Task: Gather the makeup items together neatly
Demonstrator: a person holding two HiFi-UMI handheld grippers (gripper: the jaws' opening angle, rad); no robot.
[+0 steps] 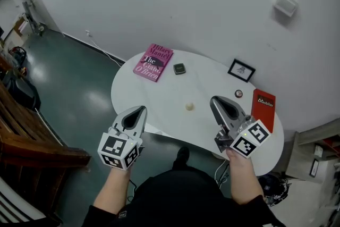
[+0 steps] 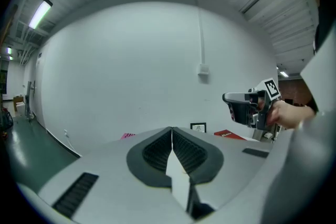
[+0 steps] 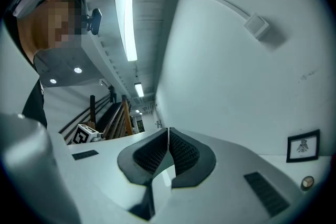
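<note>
Left gripper (image 1: 142, 109), right gripper (image 1: 214, 100): both closed, empty.
Ball (image 1: 189, 107) between them: light, rolls, pinch sides softly.
Compact (image 1: 179, 68) further ahead: hard, flat, slippery, pinch edges.

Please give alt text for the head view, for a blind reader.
A person holds the left tongs and the right tongs, both shut, toward a white oval table. On it are a pink book, a dark case, a framed picture and a red booklet.
</note>
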